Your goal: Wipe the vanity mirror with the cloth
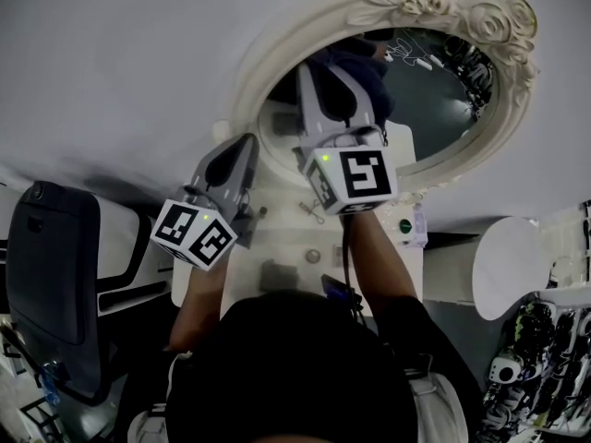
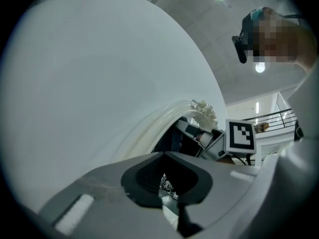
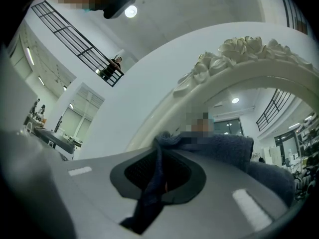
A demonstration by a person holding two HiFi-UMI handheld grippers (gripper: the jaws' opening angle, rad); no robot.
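The oval vanity mirror in its carved cream frame hangs on the white wall above the table. My right gripper is raised over the glass and shut on a dark blue cloth, which lies against the mirror's upper left part. In the right gripper view the cloth bunches past the shut gripper, with the glass just beyond. My left gripper stands shut and holds nothing, beside the frame's lower left edge. Its own view shows the gripper aimed along the wall at the frame.
A white vanity table below the mirror carries small items and a green-capped bottle. A dark chair stands at the left. A white round object and cluttered gear are at the right.
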